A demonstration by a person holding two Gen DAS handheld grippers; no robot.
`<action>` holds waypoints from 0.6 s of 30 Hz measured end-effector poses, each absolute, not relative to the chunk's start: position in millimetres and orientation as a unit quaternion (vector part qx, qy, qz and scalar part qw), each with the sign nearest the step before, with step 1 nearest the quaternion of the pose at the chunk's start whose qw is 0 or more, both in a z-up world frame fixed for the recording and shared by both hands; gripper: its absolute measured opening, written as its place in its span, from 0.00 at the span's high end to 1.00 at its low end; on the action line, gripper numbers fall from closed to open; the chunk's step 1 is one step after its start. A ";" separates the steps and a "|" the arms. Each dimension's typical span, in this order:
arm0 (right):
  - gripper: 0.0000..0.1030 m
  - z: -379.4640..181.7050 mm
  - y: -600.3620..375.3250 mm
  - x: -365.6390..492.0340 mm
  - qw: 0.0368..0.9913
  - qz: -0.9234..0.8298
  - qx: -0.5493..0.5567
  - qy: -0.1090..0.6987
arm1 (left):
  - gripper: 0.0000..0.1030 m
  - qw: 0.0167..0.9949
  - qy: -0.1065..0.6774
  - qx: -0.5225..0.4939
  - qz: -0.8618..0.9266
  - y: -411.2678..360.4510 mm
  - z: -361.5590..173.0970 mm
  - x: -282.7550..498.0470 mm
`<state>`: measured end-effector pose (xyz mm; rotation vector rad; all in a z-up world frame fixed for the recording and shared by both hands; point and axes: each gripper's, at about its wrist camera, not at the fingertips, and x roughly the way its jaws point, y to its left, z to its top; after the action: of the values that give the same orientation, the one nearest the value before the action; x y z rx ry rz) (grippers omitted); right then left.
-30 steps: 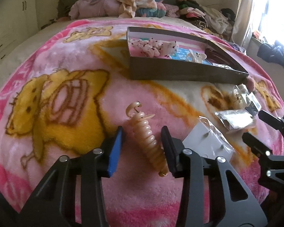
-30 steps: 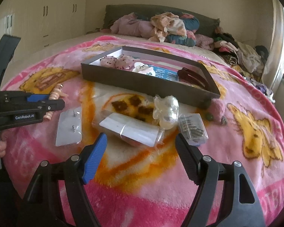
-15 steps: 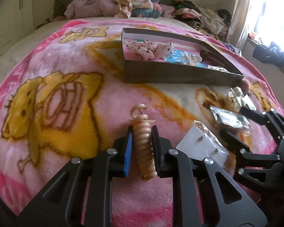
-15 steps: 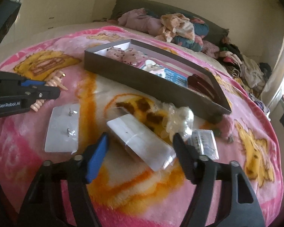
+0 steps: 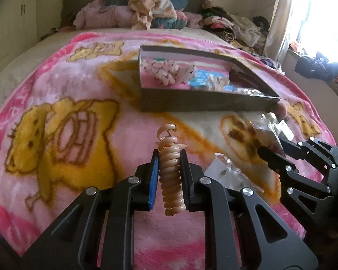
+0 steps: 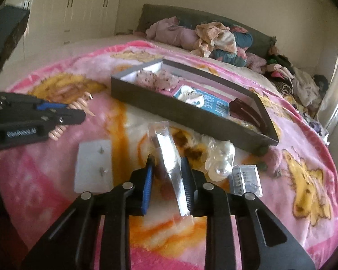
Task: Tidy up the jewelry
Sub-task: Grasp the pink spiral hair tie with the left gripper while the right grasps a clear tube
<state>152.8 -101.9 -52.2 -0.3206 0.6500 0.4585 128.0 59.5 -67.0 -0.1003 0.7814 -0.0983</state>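
Observation:
My left gripper (image 5: 169, 155) is shut on a beige spiral hair coil (image 5: 170, 175), which stands upright between the pads just above the pink blanket. In the right wrist view the coil (image 6: 82, 102) pokes out of the left gripper (image 6: 78, 110) at the far left. The right gripper (image 6: 166, 159) is closing its jaws on a clear plastic packet (image 6: 166, 148), squeezed up on edge between the pads. Beyond both lies the dark open box (image 6: 169, 110) with pink fluffy pieces, a blue card and a dark clip inside.
A white earring card (image 6: 93, 166) lies left of the right gripper. A clear bag of round pieces (image 6: 220, 159) and a small clear case (image 6: 245, 178) lie to its right. Heaped clothes (image 5: 155, 11) fill the head of the bed.
The left jaws closed on the spiral coil and lifted it slightly. The right jaws narrowed around the clear packet, which turned from flat onto its edge.

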 end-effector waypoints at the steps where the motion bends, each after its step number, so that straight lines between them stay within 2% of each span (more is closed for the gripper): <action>1: 0.78 -48.9 -103.5 152.6 0.910 0.225 -0.145 0.316 | 0.89 0.923 0.378 -0.047 -0.049 58.0 -64.5 127.6; 7: 0.78 -33.6 -118.3 155.0 0.912 0.231 -0.093 0.326 | 0.89 0.927 0.368 -0.046 -0.057 49.3 -52.6 127.3; 18: 0.79 -14.8 -145.2 158.0 0.924 0.208 -0.065 0.313 | 0.89 0.930 0.357 -0.034 -0.076 24.0 -39.4 138.3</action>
<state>158.0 -145.2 -14.8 -0.1324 0.6429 0.4268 138.3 24.0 -39.4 -0.0698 0.7313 -0.1552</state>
